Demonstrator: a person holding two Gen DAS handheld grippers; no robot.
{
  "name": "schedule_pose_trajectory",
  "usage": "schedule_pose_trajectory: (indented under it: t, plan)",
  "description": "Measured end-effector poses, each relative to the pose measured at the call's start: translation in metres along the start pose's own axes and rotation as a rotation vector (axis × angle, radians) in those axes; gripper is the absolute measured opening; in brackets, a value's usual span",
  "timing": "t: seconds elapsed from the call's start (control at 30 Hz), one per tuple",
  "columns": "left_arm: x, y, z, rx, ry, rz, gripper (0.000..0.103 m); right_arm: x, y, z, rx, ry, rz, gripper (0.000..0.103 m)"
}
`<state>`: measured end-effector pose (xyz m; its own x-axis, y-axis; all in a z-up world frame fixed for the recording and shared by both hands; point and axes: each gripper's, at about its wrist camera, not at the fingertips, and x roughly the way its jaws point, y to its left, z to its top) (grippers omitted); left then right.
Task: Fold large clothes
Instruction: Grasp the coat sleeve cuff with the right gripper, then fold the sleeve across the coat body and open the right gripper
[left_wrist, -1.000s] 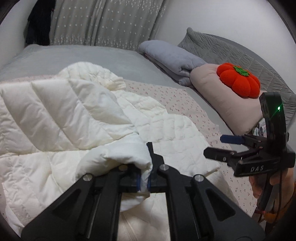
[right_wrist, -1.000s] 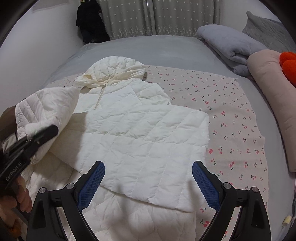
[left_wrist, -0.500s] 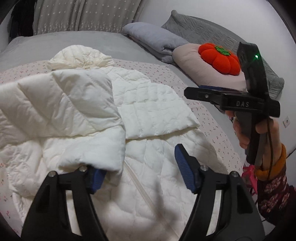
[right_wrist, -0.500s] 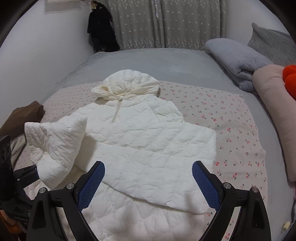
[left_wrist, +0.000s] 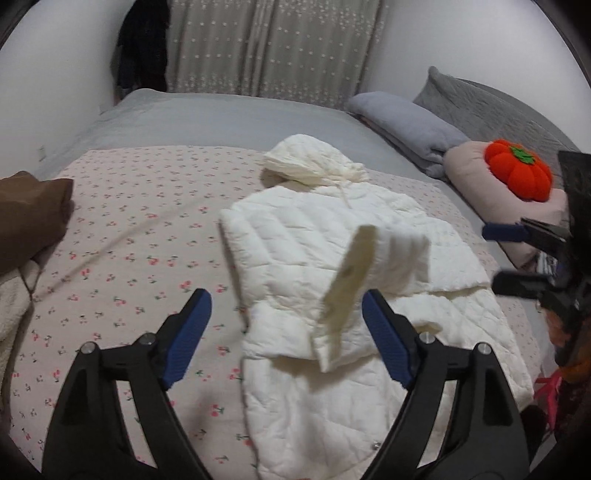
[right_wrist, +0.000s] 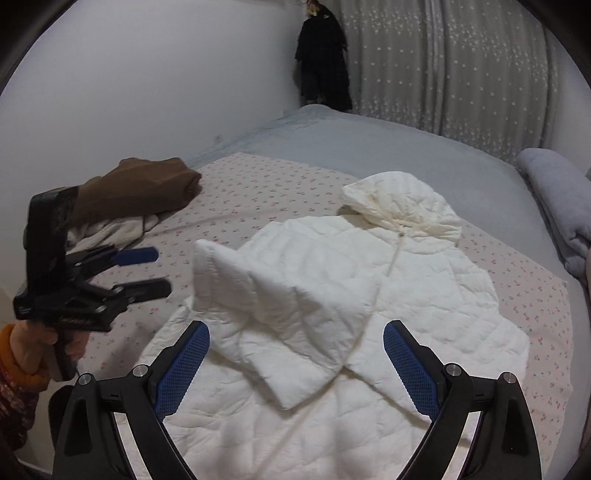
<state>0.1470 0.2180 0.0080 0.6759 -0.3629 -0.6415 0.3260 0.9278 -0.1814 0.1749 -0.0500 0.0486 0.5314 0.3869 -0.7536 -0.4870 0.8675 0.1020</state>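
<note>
Bed (left_wrist: 229, 114): jacket (right_wrist: 424, 295); pumpkin cushion (left_wrist: 519, 175) only in left view.

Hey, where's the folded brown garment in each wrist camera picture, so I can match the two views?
Left wrist view: the folded brown garment sits at the far left edge, on the cherry-print sheet.
Right wrist view: it lies upper left, beyond the left claw.
Shared landmark: the white puffer jacket's hood, to the garment's right in both.

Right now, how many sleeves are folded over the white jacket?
2. One sleeve lies across the jacket front, on top; the other sleeve lies under it. Neither is between any tongs.
</note>
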Motion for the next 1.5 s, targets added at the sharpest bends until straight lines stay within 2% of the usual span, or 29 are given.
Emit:
schedule_pose_trajectory:
  t: [0.07,0.13,0.23,0.37,0.4,0.43,0.5,0.6,0.7,0.9,0.97,1.0,1.03,1.1,1.13,1.23,1.33,1.43,1.5]
  plan:
    - [0.007,0.015,-0.001,-0.04,-0.013,0.052,0.086,0.017,0.019,-0.001,0.023,0.039,0.031,0.097]
    - [0.013,0.028,-0.003,-0.074,-0.026,0.091,0.087,0.036,0.034,-0.002,0.059,0.059,0.019,0.097]
    - [0.021,0.044,-0.007,-0.117,-0.018,0.157,0.09,0.069,0.055,-0.001,0.096,0.058,-0.084,0.097]
    - [0.032,0.057,-0.013,-0.156,0.022,0.193,0.09,0.112,0.071,0.001,0.103,0.052,-0.253,0.097]
    - [0.034,0.059,-0.013,-0.161,0.03,0.2,0.09,0.119,0.071,0.002,0.087,0.052,-0.288,0.089]
    - [0.035,0.06,-0.014,-0.16,0.034,0.2,0.09,0.126,0.071,0.002,0.069,0.058,-0.306,0.064]
    - [0.038,0.059,-0.013,-0.147,0.048,0.192,0.09,0.13,0.059,0.002,0.063,0.07,-0.29,0.034]
    - [0.043,0.058,-0.009,-0.13,0.07,0.15,0.09,0.109,0.031,0.003,0.081,0.027,-0.243,0.02]
    - [0.052,0.055,-0.004,-0.136,0.087,0.119,0.09,0.073,-0.004,0.005,0.081,-0.04,-0.204,0.015]
    - [0.084,0.045,0.003,-0.155,0.162,0.022,0.09,0.006,-0.084,-0.003,0.181,-0.104,-0.187,0.016]
    - [0.098,0.043,0.002,-0.167,0.217,-0.003,0.09,-0.014,-0.116,-0.011,0.265,-0.128,-0.15,0.025]
    - [0.105,0.042,0.002,-0.177,0.246,-0.007,0.09,-0.023,-0.131,-0.016,0.32,-0.139,-0.119,0.039]
    - [0.111,0.042,0.001,-0.185,0.272,-0.011,0.09,-0.031,-0.145,-0.023,0.383,-0.156,-0.087,0.064]
    - [0.12,0.043,0.0,-0.208,0.303,-0.027,0.09,-0.047,-0.171,-0.037,0.511,-0.214,-0.013,0.092]
    - [0.122,0.044,0.0,-0.22,0.307,-0.037,0.09,-0.053,-0.183,-0.044,0.56,-0.237,0.031,0.093]
    - [0.126,0.047,0.0,-0.26,0.314,-0.061,0.09,-0.056,-0.213,-0.063,0.695,-0.236,0.12,0.093]
    - [0.127,0.048,0.003,-0.273,0.31,-0.079,0.09,-0.042,-0.232,-0.079,0.81,-0.179,0.204,0.093]
    - [0.128,0.049,0.005,-0.283,0.3,-0.098,0.09,-0.031,-0.234,-0.088,0.819,-0.115,0.175,0.093]
    - [0.13,0.051,0.006,-0.306,0.298,-0.118,0.09,-0.024,-0.231,-0.092,0.798,-0.075,0.114,0.093]
